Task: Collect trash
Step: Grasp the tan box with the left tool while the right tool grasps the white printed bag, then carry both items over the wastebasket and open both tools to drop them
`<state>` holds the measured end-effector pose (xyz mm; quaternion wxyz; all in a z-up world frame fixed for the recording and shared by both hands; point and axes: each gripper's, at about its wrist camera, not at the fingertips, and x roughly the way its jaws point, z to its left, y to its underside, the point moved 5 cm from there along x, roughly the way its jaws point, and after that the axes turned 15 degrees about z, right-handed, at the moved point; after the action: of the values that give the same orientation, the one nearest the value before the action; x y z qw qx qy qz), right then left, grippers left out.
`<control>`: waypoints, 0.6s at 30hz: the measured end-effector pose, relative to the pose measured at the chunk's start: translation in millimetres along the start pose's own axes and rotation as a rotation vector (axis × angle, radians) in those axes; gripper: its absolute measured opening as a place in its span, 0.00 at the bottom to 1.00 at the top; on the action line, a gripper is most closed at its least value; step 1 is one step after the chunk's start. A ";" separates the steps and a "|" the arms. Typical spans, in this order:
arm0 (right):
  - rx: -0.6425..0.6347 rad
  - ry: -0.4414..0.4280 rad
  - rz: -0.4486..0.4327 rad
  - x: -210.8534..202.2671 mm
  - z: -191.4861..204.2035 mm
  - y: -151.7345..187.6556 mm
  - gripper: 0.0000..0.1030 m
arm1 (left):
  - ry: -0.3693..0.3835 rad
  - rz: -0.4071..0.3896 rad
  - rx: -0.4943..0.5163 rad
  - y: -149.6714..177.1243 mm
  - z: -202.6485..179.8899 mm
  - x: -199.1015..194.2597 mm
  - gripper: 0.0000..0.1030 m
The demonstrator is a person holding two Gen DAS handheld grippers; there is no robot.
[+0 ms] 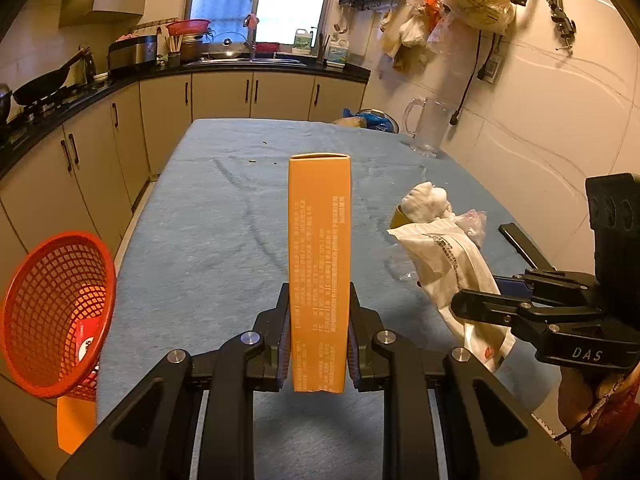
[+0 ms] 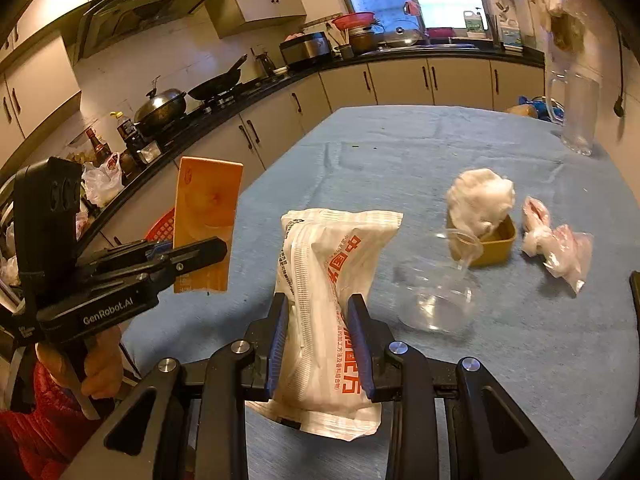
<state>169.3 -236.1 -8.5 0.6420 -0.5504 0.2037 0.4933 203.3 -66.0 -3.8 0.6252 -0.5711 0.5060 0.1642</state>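
- The orange box (image 1: 319,268) stands upright, clamped between the fingers of the left hand-held gripper (image 1: 319,344), lifted above the blue-covered bench (image 1: 208,248).
- The white printed packet (image 2: 328,308) (red lettering down its face) is pinched in the right hand-held gripper (image 2: 322,346), its lower end hanging below the jaws.
- In the left wrist view, the red mesh basket (image 1: 56,316) sits tilted at 9 o'clock from the box, off the bench's edge, with a red-and-white item inside.
- On the bench at 2 o'clock from the packet in the right wrist view: a clear plastic cup (image 2: 438,292) on its side, just beside a small yellow tub (image 2: 494,246) with a white crumpled wad (image 2: 480,200) resting on it.
- A crumpled clear bag (image 2: 556,240) lies near the tub, at 3 o'clock from it.
- A clear glass jug (image 2: 576,112) stands at the far right edge, at 1 o'clock.
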 end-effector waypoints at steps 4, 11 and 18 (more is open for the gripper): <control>-0.017 -0.002 0.010 5.9 12.3 -6.1 0.32 | -0.008 -0.018 -0.019 4.4 12.2 -7.1 0.21; -0.056 -0.011 0.033 19.8 37.5 -18.6 0.32 | -0.015 -0.051 -0.065 8.8 39.8 -22.4 0.21; -0.108 -0.019 0.057 36.4 67.3 -34.4 0.32 | -0.031 -0.085 -0.118 14.4 73.3 -40.9 0.21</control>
<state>195.6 -157.0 0.6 0.5990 -0.5736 0.1865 0.5268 206.9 18.0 9.8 0.6045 -0.6254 0.4609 0.1762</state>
